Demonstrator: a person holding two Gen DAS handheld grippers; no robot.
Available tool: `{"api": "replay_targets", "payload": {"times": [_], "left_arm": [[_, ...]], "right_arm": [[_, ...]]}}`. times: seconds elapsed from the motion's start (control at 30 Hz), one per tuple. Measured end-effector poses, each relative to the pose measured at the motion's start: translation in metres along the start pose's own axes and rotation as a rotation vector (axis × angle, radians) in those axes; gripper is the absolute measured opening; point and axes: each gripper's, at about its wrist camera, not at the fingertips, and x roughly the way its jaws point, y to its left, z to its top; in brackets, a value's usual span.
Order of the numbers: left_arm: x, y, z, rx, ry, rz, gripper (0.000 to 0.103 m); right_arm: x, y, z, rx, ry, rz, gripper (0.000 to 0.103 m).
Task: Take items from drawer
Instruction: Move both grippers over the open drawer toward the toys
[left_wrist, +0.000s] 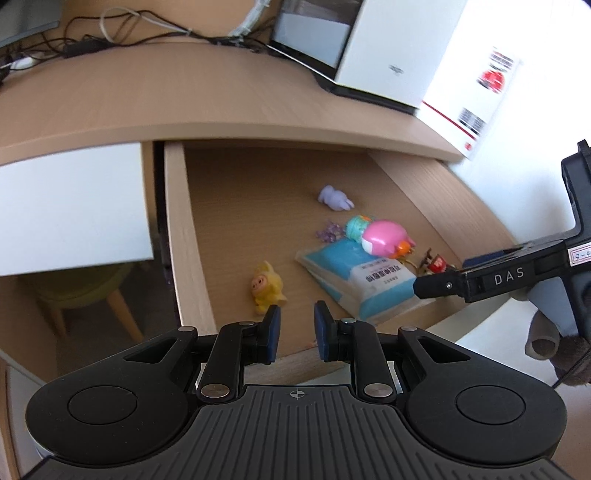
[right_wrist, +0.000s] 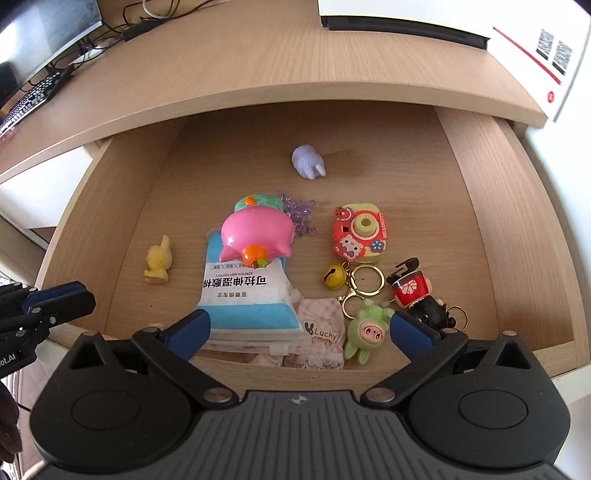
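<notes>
Drawer (right_wrist: 480, 221) open, right tool (right_wrist: 301, 332) spread above it, left tool (left_wrist: 295, 328) narrowly parted, seemingly empty

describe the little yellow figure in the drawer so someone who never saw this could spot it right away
Look in the open wooden drawer under the desk top. Left of the blue and white wipes pack, lying apart on bare wood, is the yellow figure. It is the only all-yellow toy there, small, with a pink snout, touching nothing; the other toys cluster on or to the right of the pack.

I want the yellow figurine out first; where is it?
In the right wrist view, the small yellow animal figurine stands at the drawer's left, beside the blue-and-white wipes packet.
</notes>
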Motion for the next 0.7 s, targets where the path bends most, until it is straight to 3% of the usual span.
{"api": "replay_targets", "payload": {"times": [0.27, 0.4, 0.57, 0.7], "left_arm": [[-0.025, -0.026, -0.019, 0.146, 0.148, -0.104, 0.022], [-0.033, -0.039, -0.018, 0.159, 0.173, -0.196, 0.022], [-0.025, -0.052, -0.002, 0.135, 0.157, -0.245, 0.022], [-0.004, -0.060, 0.002, 0.127, 0.230, -0.290, 0.022]], "right_arm": [[-0.029, -0.002, -0.053, 0.018, -0.024, 0.012, 0.103], [-0.048, -0.001, -0.080, 0.027, -0.047, 0.016, 0.103], [-0.068, -0.001, -0.103, 0.040, -0.057, 0.020, 0.103], [-0.080, -0.002, -0.120, 0.048, -0.057, 0.021, 0.103]]}}
